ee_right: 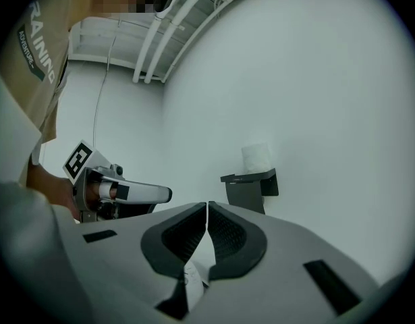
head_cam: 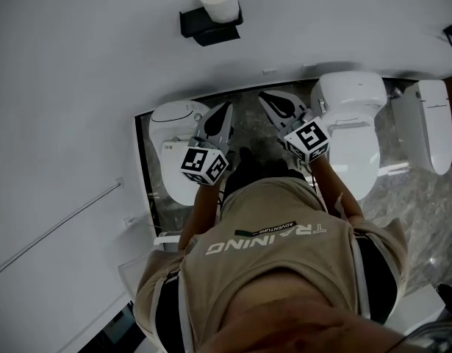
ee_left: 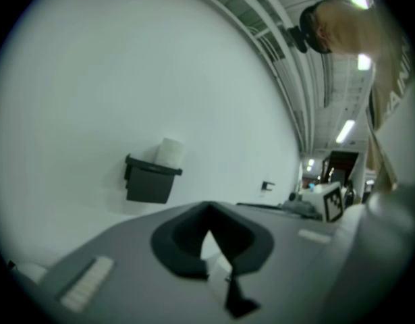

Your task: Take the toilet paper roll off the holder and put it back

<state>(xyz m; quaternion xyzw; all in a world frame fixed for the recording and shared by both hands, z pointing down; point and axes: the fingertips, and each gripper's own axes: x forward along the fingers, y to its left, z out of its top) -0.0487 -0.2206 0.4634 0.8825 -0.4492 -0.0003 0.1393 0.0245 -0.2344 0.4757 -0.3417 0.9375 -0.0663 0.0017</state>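
**Roll upright on its holder, both grippers held back**

The toilet paper roll (head_cam: 220, 1) stood on end on the flat top of the black holder (head_cam: 209, 22), which was fixed to the white wall (head_cam: 86, 87). Its long axis ran vertically, with the open end of the core facing the ceiling and the paper's curved side toward the room. Set that way, it looked ready to be taken from either side by a pinch across its width, or lifted straight up.

Neither tool was near it. The left gripper (head_cam: 227, 107) and the right gripper (head_cam: 264, 96) were held close in front of the person's body, side by side, both aimed toward the wall, well apart from the holder. Each had its jaws pressed together with nothing between them. I took that for a resting pose before the reach, since the jaws would have to spread before either could take the roll.

Below the grippers stood two white toilets (head_cam: 178, 153), one under each, on the marbled floor (head_cam: 248, 131).
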